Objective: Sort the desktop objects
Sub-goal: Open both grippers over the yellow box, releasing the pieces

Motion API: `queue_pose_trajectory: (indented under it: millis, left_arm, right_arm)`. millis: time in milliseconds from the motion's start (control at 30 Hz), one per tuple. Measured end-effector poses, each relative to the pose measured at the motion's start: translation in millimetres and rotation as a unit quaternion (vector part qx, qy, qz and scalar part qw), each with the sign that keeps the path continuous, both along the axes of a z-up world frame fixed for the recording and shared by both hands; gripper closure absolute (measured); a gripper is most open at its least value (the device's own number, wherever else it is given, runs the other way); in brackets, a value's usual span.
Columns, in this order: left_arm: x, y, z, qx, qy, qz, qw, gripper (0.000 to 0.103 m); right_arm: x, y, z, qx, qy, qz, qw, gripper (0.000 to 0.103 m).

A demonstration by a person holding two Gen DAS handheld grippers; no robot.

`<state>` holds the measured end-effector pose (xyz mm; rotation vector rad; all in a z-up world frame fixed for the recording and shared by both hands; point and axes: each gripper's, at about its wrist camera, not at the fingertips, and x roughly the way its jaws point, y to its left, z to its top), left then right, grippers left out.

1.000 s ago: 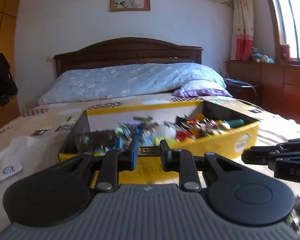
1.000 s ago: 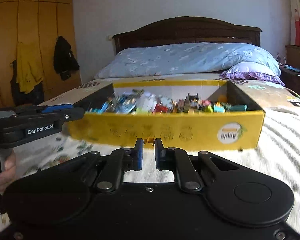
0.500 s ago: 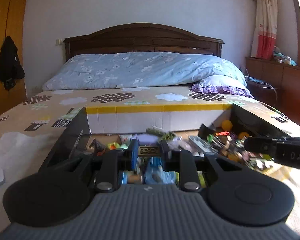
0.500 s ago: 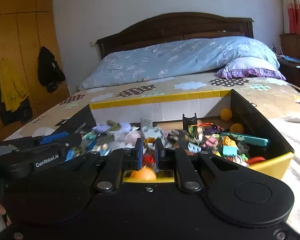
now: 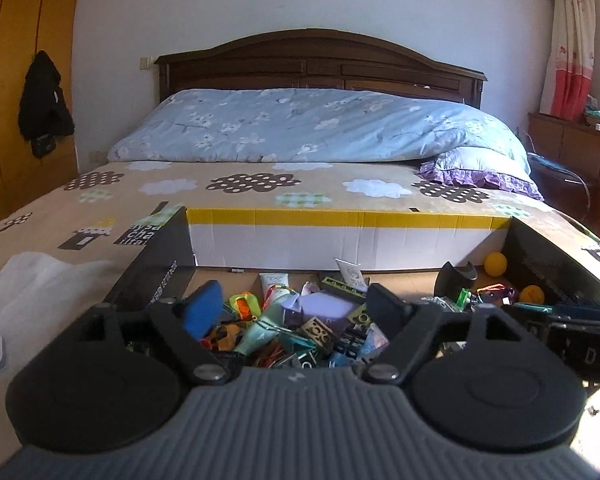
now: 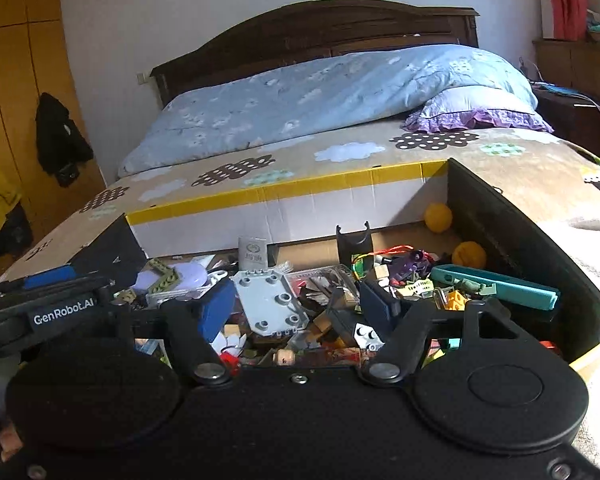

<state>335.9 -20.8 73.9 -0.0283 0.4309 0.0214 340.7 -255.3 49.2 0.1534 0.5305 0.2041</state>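
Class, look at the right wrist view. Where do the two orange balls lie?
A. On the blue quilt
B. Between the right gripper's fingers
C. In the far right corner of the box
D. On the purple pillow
C: both orange balls rest on the floor of the cardboard box by its dark right wall, near the far white wall.

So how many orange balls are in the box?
2: one orange ball in the box's far right corner, another nearer along the right wall. More may be buried in the clutter.
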Motion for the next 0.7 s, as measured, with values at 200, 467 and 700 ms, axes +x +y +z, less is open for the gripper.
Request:
queue_pose_trajectory:
  millis: [200,467,700]
  left_arm:
    - [-14.9,0.9,12.7,0.006,-0.006,0.006,0.9999,0.011]
    - [-49.5,0.3,30.8,0.01,-0.006,0.001,0.9999,0.004]
    - [-94.6,-1.2,44.5,0.004,-0.002,-0.01,0.9999,0.0]
  right_arm:
    - [-14.2,2.1,8.3,-0.008,-0.012,0.011,1.0,0.023]
    - [-48.6,-3.9,33.6,0.001,-0.021,0.019,1.0,0.02]
    - [-97.1,-9.6,51.2,-0.012,-0.016,0.022,1.0,0.016]
